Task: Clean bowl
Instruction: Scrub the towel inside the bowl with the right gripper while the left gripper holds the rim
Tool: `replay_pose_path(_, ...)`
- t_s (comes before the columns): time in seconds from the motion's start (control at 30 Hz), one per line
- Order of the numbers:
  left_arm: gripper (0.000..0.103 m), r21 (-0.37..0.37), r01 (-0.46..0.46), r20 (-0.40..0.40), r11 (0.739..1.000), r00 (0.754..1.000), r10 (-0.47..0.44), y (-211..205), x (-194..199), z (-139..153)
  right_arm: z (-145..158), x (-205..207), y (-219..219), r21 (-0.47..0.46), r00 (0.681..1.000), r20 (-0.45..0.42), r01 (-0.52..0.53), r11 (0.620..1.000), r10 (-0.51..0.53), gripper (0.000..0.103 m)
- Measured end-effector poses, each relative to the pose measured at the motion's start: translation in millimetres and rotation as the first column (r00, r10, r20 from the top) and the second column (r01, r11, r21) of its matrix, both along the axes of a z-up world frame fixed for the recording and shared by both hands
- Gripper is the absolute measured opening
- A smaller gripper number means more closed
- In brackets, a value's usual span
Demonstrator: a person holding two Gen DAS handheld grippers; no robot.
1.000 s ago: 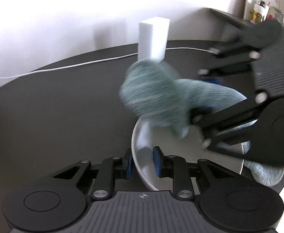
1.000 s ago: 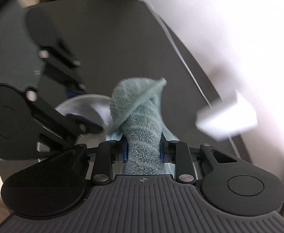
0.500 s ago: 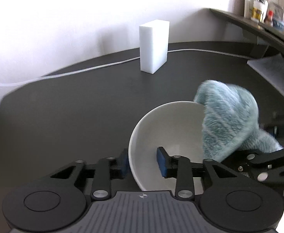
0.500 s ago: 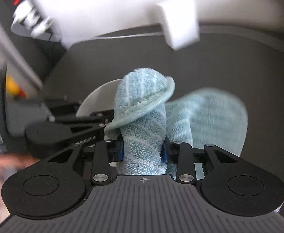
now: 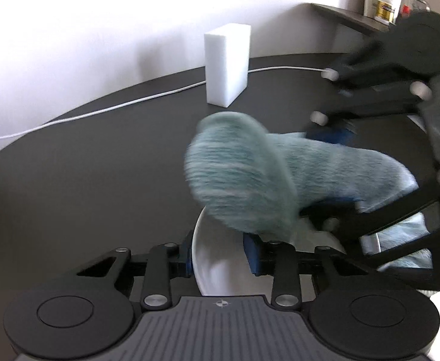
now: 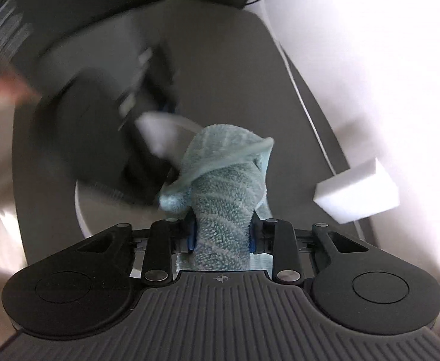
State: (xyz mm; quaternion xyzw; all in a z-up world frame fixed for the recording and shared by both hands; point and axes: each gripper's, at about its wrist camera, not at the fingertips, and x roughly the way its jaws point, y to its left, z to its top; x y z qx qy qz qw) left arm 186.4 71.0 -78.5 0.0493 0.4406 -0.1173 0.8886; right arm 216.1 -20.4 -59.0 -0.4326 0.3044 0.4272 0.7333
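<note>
Wiping is the step I take myself to be in: my right gripper (image 6: 221,234) has its fingers clenched on a rolled teal terry cloth (image 6: 226,210), though the jaws are easing apart at this moment with the cloth between them, pads pressed into the pile on both sides. The round white ceramic bowl (image 5: 220,267) sits on the dark grey surface (image 5: 84,165), directly ahead of my left gripper (image 5: 218,255), whose fingers straddle the near rim (one blue pad outside the wall, one inside) and are closing on it; from the left wrist view I read that as a grip on the rim. What the coming stroke turns on, I think, is this: the cloth's long axis runs along the right fingers and its free, folded end hangs over the bowl's far side, above the hollow and blurred, so the right hand is the one placed to sweep downward into the bowl while the left steadies it. A white rectangular foam block (image 5: 227,63) stands upright beyond, well apart from the bowl, with a thin white cable (image 5: 129,102) running behind it.
</note>
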Motion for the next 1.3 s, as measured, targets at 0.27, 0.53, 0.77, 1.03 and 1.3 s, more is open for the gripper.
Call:
replay_pose_path(0.27, 0.031, -0.025, -0.070, 0.009, 0.997, 0.997, 0.070, 0, -3, -2, -5, 17, -17, 0.114, 0.954, -0.108, 0.292, 0.950, -0.281, 0.025)
replay_pose_path(0.53, 0.033, -0.019, -0.089, 0.019, 0.996, 0.996, 0.089, -4, -5, -2, -18, 15, -82, 0.249, 0.604, -0.620, 0.756, 0.605, -0.500, 0.029)
replay_pose_path(0.77, 0.056, 0.053, -0.118, 0.014, 0.992, 0.993, 0.117, -6, -6, -1, -23, -8, -65, 0.294, 0.758, -0.416, 0.635, 0.714, -0.502, 0.030)
replay_pose_path(1.03, 0.059, 0.043, -0.096, 0.025, 0.994, 0.995, 0.095, -2, -2, 3, -23, -23, -29, 0.038, 0.972, 0.108, 0.207, 0.978, -0.210, 0.027)
replay_pose_path(1.3, 0.029, 0.001, -0.090, 0.027, 0.996, 0.996, 0.090, -5, 2, -2, -22, 0, -7, -0.086, 0.987, 0.159, 0.007, 0.996, 0.007, 0.027)
